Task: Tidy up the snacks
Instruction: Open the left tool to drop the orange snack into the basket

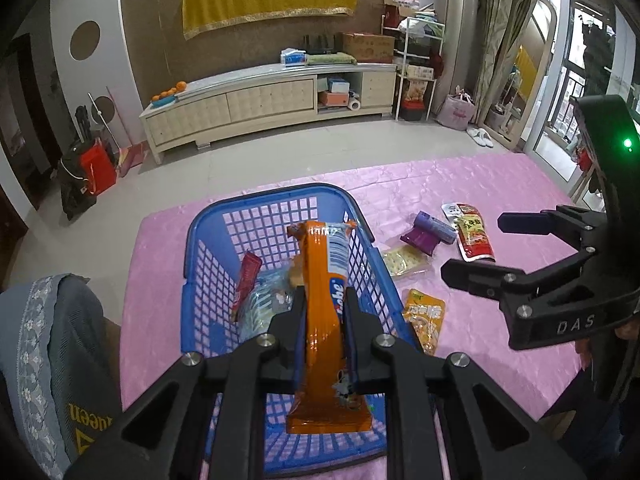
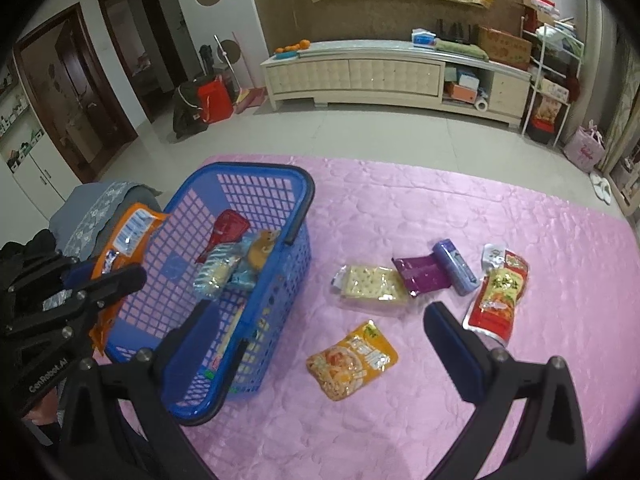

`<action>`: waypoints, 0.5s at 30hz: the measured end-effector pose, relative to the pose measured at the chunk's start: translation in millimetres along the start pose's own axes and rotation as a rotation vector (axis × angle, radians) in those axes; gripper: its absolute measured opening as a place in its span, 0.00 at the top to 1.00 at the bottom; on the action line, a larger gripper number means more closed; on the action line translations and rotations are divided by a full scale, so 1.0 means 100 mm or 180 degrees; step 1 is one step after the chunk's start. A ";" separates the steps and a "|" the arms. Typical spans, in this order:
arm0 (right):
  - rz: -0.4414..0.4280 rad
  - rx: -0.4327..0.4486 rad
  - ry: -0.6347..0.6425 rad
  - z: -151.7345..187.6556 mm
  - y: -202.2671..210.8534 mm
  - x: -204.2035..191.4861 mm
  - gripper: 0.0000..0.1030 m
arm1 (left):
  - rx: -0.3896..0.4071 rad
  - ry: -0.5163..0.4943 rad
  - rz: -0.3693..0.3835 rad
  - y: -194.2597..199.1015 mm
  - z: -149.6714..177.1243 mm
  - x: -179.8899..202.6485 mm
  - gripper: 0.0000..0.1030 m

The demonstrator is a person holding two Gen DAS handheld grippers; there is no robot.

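A: What does the left gripper [image 1: 320,300] hold?

B: Its two fingers are clamped on a long orange snack packet [image 1: 326,320]. The packet stands almost upright between the pads, above the blue basket [image 1: 192,264]. Its lower end hangs near the basket's near side, and its upper end points away from the camera.

A: And the right gripper [image 2: 316,344]?

B: Its jaws stand wide apart, and nothing is between them. It hangs above the pink cloth [image 2: 440,208], to the right of the basket. In the right wrist view one finger is in front of the basket's near corner; I cannot tell if it touches it.

A: What is already in the basket?

B: A red packet [image 2: 228,228] leans against the inner wall, and beside it lie a clear packet with pale biscuits [image 2: 214,276] and a small bag with something brown inside [image 2: 262,248].

A: What lies outside it?

B: Five things on the cloth, to the right of the basket. A yellow pouch [image 2: 352,360] is nearest. Further away is a clear cracker pack [image 2: 372,286], touching a purple wrapper [image 2: 420,276]. Just beside that is a lilac packet [image 2: 456,266], and then a red pouch [image 2: 496,300] on the far right.

A: Does a person show?

B: Only a grey sleeve with a lace band [image 1: 48,344], at the left of the basket.
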State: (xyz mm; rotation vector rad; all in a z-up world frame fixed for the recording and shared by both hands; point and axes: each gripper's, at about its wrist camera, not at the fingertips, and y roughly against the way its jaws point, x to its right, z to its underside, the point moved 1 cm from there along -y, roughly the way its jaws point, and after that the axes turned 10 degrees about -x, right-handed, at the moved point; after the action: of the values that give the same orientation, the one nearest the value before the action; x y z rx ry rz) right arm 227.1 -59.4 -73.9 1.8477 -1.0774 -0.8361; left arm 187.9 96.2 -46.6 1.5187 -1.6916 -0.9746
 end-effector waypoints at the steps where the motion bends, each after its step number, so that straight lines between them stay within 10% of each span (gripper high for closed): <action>1: 0.0001 -0.0018 0.0003 -0.02 -0.03 0.01 0.00 | -0.0011 0.0004 -0.0003 -0.04 -0.03 -0.01 0.86; 12: -0.0088 -0.0040 -0.0076 -0.32 -0.40 0.11 0.00 | -0.0080 0.0093 -0.0098 -0.54 -0.45 -0.30 0.82; 15: -0.0075 -0.0039 -0.0107 -0.33 -0.42 0.17 0.00 | -0.0042 0.0205 -0.0129 -0.60 -0.52 -0.41 0.36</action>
State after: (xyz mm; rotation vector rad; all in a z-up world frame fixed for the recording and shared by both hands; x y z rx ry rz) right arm 276.6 -51.2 -98.9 1.8454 -1.0709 -0.8885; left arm 267.4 128.4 -71.2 1.5645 -1.6122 -0.9457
